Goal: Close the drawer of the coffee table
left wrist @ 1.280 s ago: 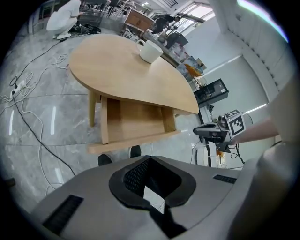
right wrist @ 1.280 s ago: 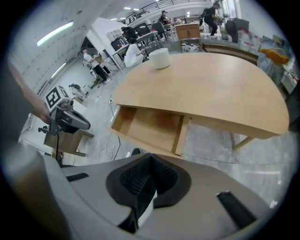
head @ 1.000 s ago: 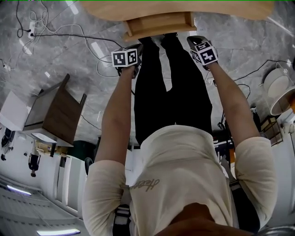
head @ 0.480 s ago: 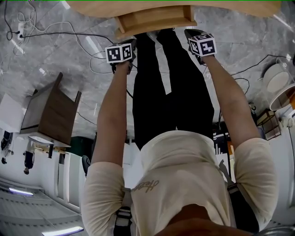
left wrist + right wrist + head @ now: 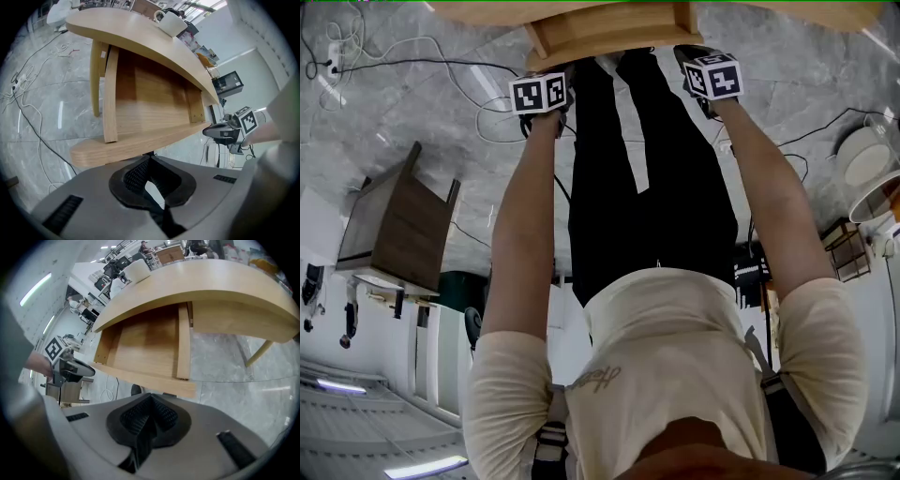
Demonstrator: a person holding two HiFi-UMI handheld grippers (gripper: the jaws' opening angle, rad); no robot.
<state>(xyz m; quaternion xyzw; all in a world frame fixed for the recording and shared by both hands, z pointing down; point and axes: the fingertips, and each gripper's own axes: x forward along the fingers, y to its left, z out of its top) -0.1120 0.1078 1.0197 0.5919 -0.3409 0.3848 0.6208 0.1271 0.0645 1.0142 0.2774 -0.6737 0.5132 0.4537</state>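
The light wooden coffee table point(image 5: 787, 11) runs along the top of the head view, its drawer point(image 5: 609, 33) pulled out toward me. My left gripper point(image 5: 540, 97) is at the drawer front's left end and my right gripper point(image 5: 711, 80) at its right end. In the left gripper view the shut jaws of the left gripper point(image 5: 150, 158) sit just below the drawer front point(image 5: 136, 145), and the open drawer box point(image 5: 150, 101) shows beyond. The right gripper point(image 5: 151, 398) is also shut and empty, close under the drawer front point(image 5: 150, 379). Whether either gripper touches the drawer I cannot tell.
A white mug point(image 5: 171, 21) stands on the table top. Cables point(image 5: 412, 70) trail over the grey marble floor at left. A dark wooden side cabinet point(image 5: 403, 225) stands at left, and white round objects point(image 5: 867, 159) at right. My legs in black trousers point(image 5: 647, 169) are below the drawer.
Both grippers have moved forward, up the head view, and now sit at the drawer's front edge. The drawer stands closer to the top of the view.
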